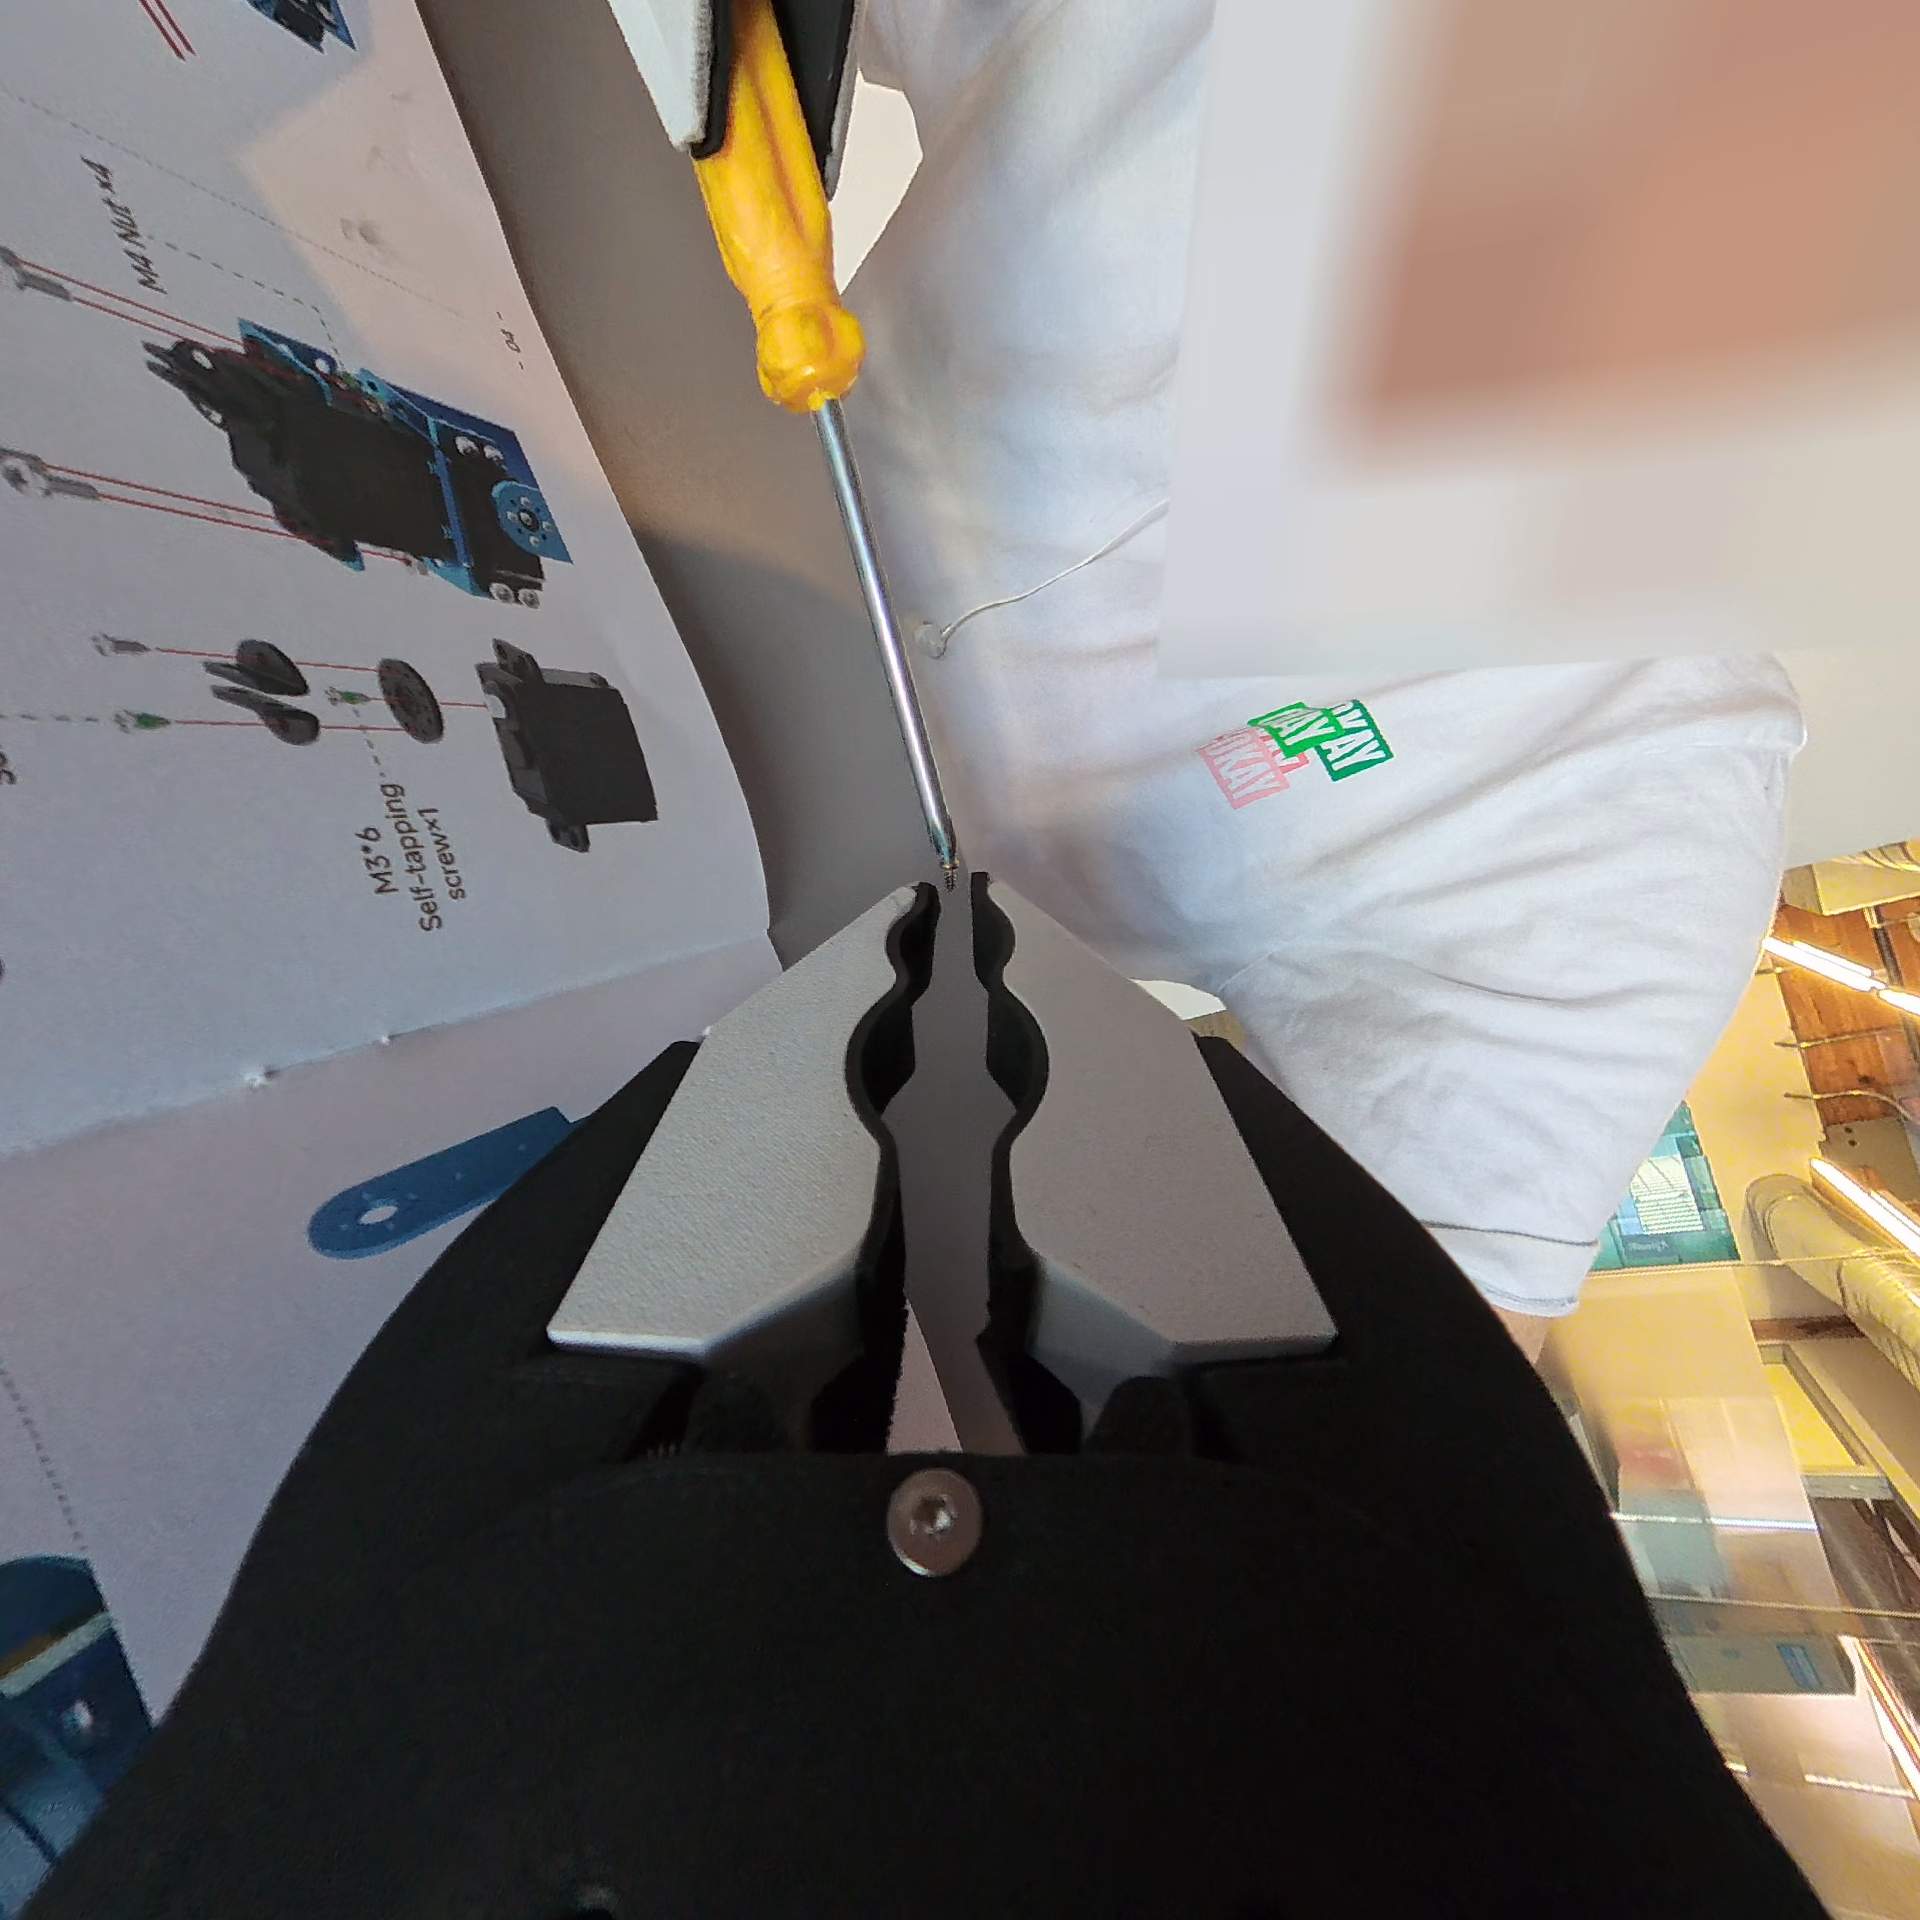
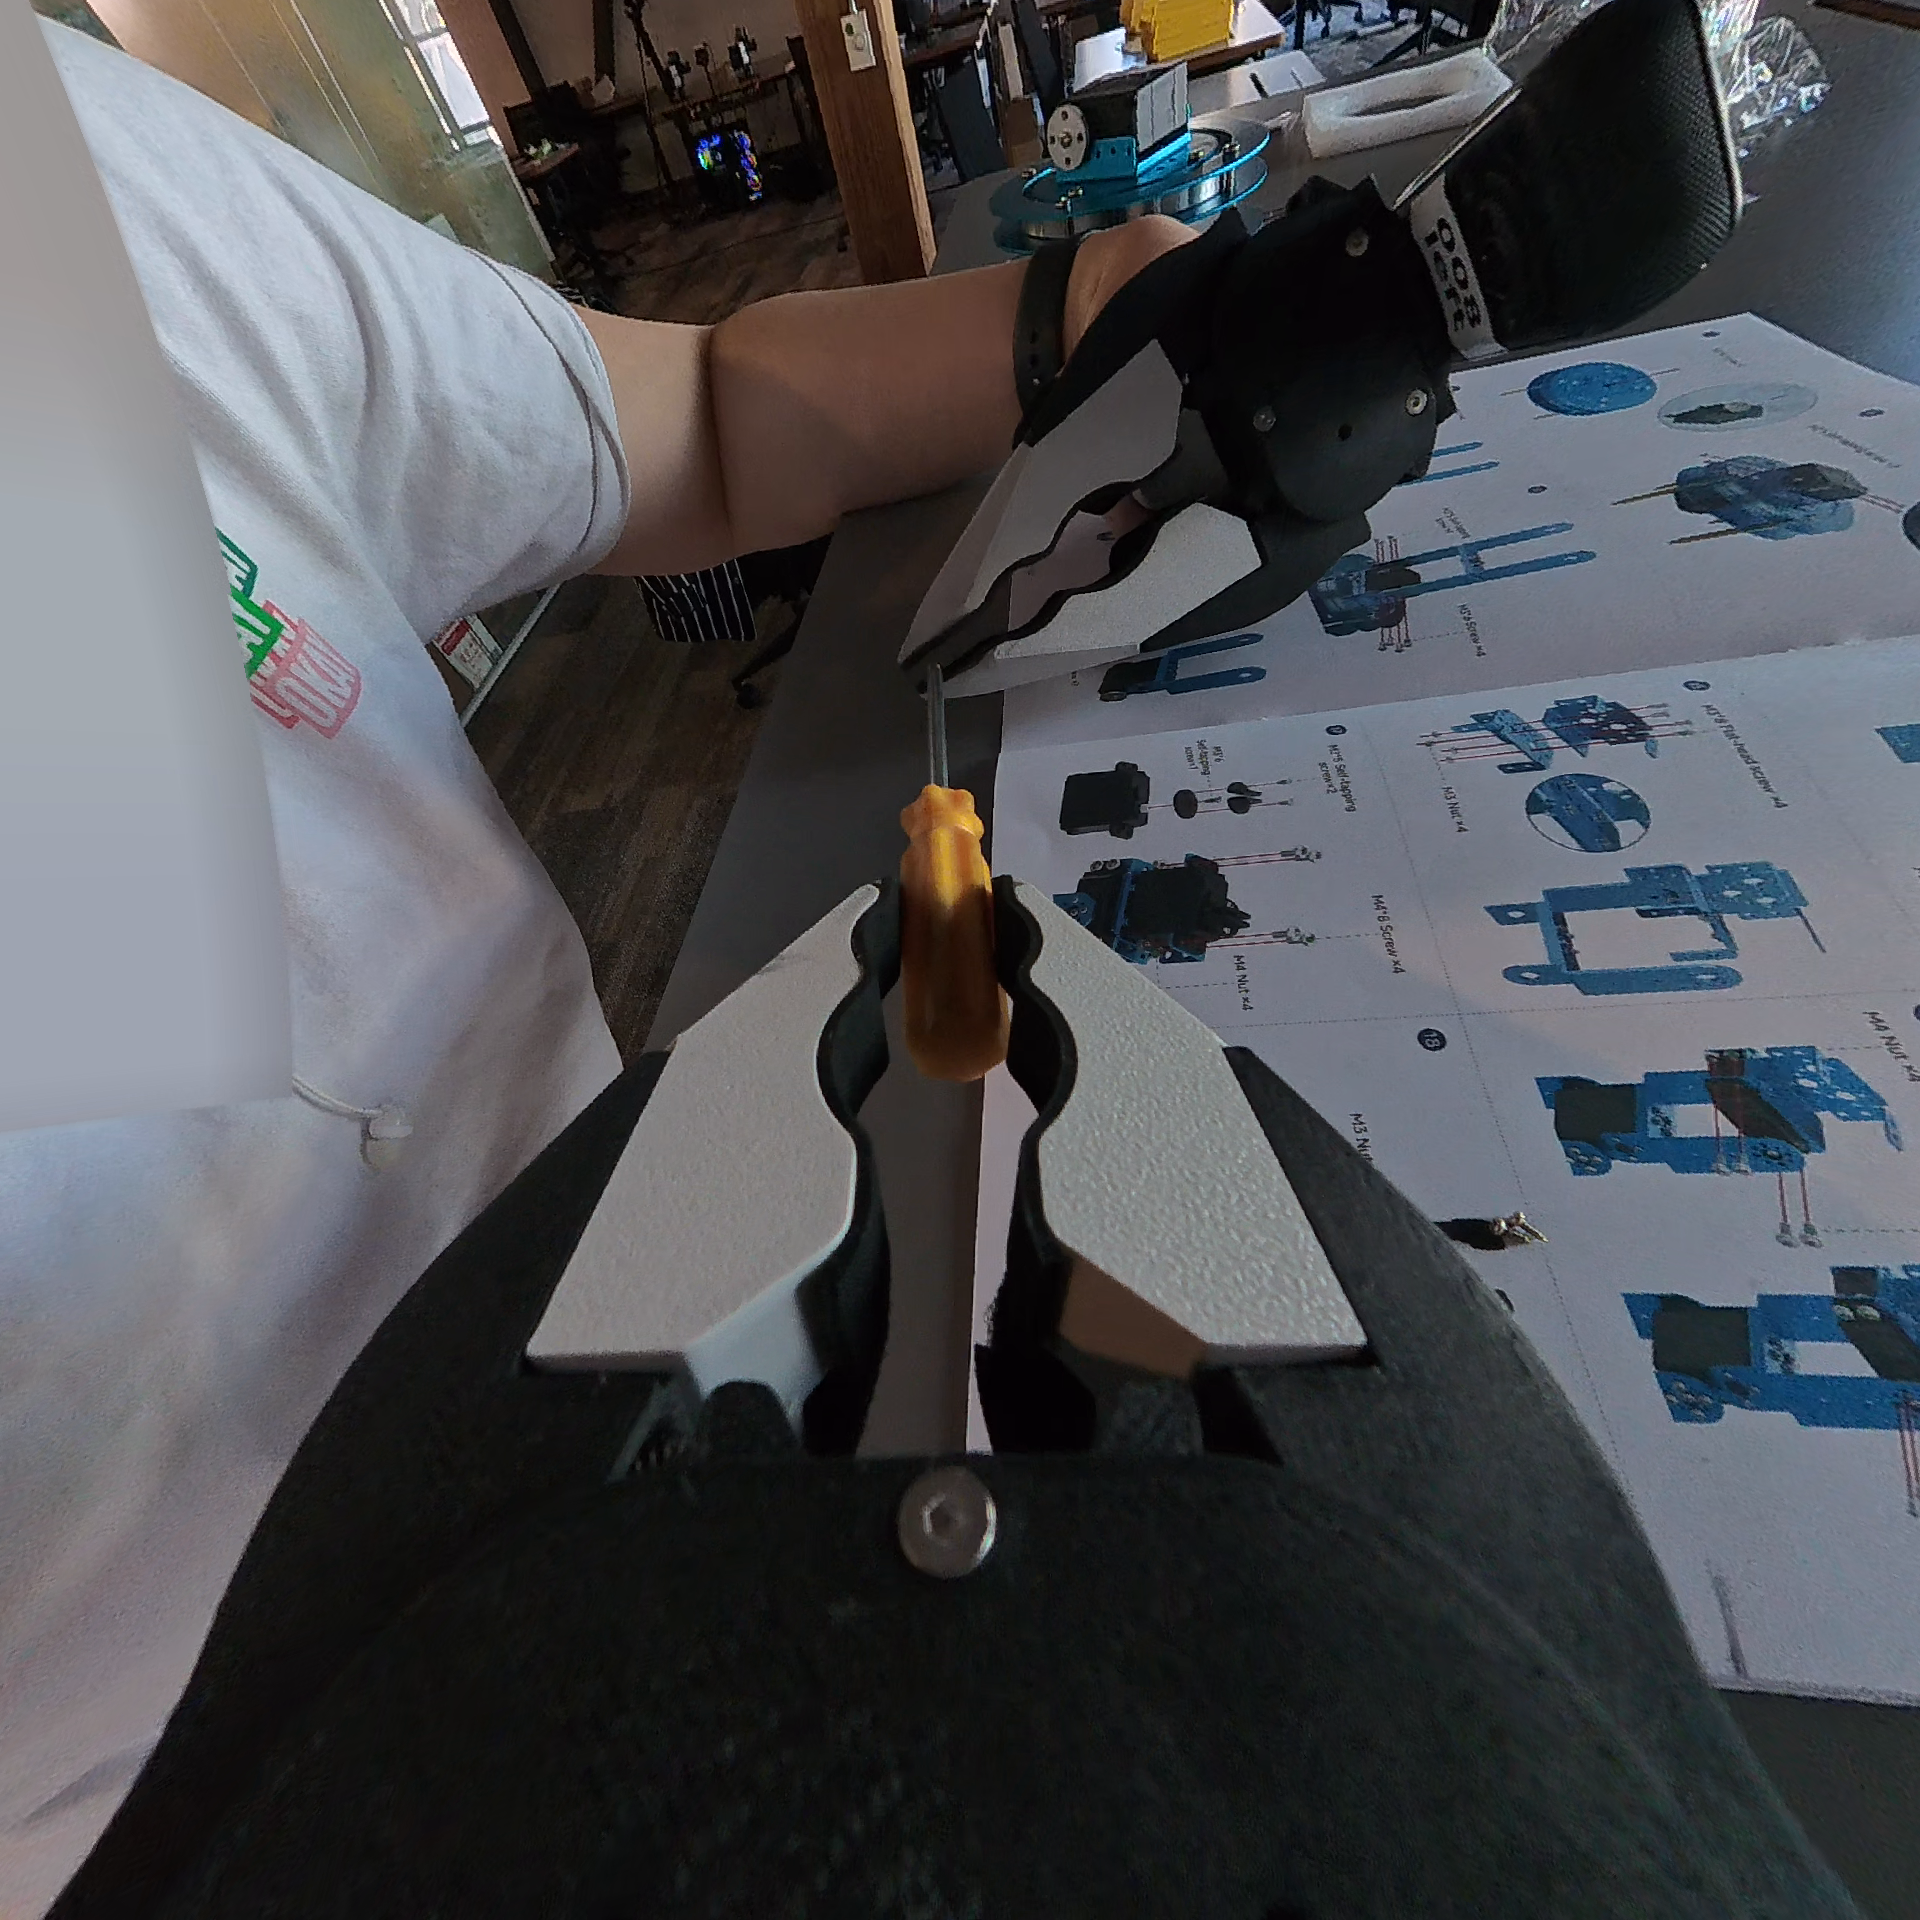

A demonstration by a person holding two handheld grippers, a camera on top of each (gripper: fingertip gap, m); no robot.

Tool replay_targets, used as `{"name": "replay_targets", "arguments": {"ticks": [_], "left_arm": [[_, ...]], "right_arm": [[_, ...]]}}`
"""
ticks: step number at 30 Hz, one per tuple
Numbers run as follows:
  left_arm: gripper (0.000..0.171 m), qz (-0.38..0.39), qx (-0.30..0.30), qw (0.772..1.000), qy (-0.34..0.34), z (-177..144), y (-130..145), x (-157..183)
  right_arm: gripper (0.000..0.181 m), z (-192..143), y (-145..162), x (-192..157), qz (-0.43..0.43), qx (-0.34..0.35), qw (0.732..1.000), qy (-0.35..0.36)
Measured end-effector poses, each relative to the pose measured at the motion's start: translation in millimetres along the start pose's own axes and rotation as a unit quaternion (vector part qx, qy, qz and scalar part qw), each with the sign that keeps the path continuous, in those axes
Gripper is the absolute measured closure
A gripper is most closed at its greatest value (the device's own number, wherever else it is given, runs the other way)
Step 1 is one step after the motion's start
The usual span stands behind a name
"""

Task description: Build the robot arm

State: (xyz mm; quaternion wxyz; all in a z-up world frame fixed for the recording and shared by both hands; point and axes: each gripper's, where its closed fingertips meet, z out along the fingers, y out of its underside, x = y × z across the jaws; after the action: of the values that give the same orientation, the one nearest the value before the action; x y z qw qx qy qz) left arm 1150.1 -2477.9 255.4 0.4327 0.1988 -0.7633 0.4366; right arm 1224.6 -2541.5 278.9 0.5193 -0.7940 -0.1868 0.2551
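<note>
My right gripper [image 2: 940, 896] is shut on the yellow handle of a small screwdriver [image 2: 951, 977], whose metal shaft points away from me. The shaft's tip meets the tips of my left gripper [image 2: 928, 665], which hovers over the edge of the grey table. In the left wrist view my left gripper [image 1: 949, 894] is closed to a narrow gap and pinches a tiny screw [image 1: 950, 881] at its tips. The screwdriver [image 1: 795, 260] comes down from the right gripper [image 1: 764, 125] at the top, and its tip rests on the screw's head.
A large printed assembly sheet [image 2: 1455, 935] covers the table [image 2: 769, 831]. A blue bracket [image 1: 384, 1210] and small loose screws [image 2: 1507, 1231] lie on it. A blue turntable assembly [image 2: 1132, 156] stands at the far end. A person in a white shirt [image 2: 343, 727] is close on the left.
</note>
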Motion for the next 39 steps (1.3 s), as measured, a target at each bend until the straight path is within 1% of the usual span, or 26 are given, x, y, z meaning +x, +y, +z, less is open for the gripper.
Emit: {"name": "replay_targets", "arguments": {"ticks": [8,12,17,18,22,25,28,30,32,34,37,38,39], "left_arm": [[0.152,0.013,0.010,1.000,0.009,-3.2,-5.6,3.3],[0.141,0.042,0.047,0.998,0.016,-10.8,-16.2,11.2],[0.132,0.075,0.068,0.994,-0.029,-17.1,-27.0,9.3],[0.129,0.088,0.076,0.993,-0.038,-19.4,-30.0,11.9],[0.126,0.146,0.122,0.978,-0.081,-40.2,-38.6,27.0],[0.124,0.195,0.162,0.959,-0.123,-54.9,-48.9,42.5],[0.123,0.247,0.195,0.933,-0.176,-67.8,-58.3,62.1],[0.123,0.283,0.219,0.909,-0.214,-72.6,-65.2,80.8],[0.123,0.329,0.246,0.881,-0.235,-70.7,-70.4,109.8],[0.121,0.348,0.277,0.854,-0.270,-70.9,-74.9,133.1],[0.115,0.354,0.341,0.825,-0.280,-60.5,-68.4,176.0],[0.115,0.360,0.360,0.809,-0.293,-54.9,-61.0,188.8],[0.116,0.364,0.381,0.788,-0.317,-52.2,-51.1,199.8]], "right_arm": [[0.165,-3.2,-0.9,0.3,-0.001,0.007,1.000,-0.001],[0.165,-9.4,-4.8,1.6,-0.006,0.021,1.000,0.001],[0.165,-24.5,-19.8,1.5,-0.019,0.058,0.998,0.008],[0.165,-28.0,-23.1,0.8,-0.023,0.067,0.997,0.009],[0.165,-40.7,-35.2,0.4,-0.037,0.096,0.994,0.024],[0.165,-46.3,-42.1,-2.1,-0.050,0.111,0.992,0.032],[0.165,-56.1,-52.5,-2.6,-0.073,0.130,0.987,0.053],[0.165,-63.2,-59.3,-0.3,-0.085,0.142,0.984,0.071],[0.165,-67.2,-63.9,1.4,-0.091,0.148,0.981,0.082],[0.165,-67.9,-67.9,1.8,-0.097,0.153,0.979,0.092],[0.165,-63.1,-74.5,-2.7,-0.107,0.154,0.977,0.100],[0.165,-59.7,-76.2,-4.7,-0.112,0.151,0.977,0.103],[0.165,-55.5,-78.1,-6.6,-0.116,0.148,0.976,0.108]]}}
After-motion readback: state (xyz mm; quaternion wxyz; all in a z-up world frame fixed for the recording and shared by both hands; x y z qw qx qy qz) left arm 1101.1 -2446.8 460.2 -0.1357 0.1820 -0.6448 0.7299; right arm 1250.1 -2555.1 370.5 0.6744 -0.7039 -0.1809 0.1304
